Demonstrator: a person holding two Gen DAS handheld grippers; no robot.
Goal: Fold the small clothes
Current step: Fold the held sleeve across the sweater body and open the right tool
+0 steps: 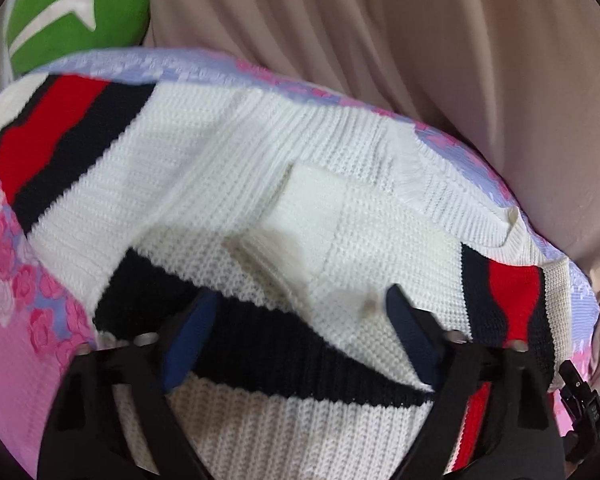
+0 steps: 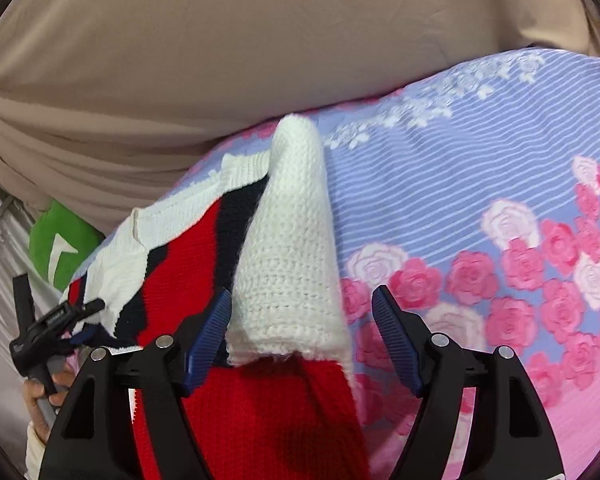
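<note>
right wrist: sweater [image 2: 288, 240] between hand-held gripper [image 2: 300, 336] pads (unpinched)

Both cameras sit just behind their own claws and look steeply down, very near the bed [image 1: 4, 320]. The left view faces the bed's far edge with the white, red and navy sweater [image 1: 228, 168] filling it. The right view faces that same edge from the sweater's right end. Both share the sweater, beige drape [image 2: 220, 40] and green cushion [image 1: 80, 12].
</note>
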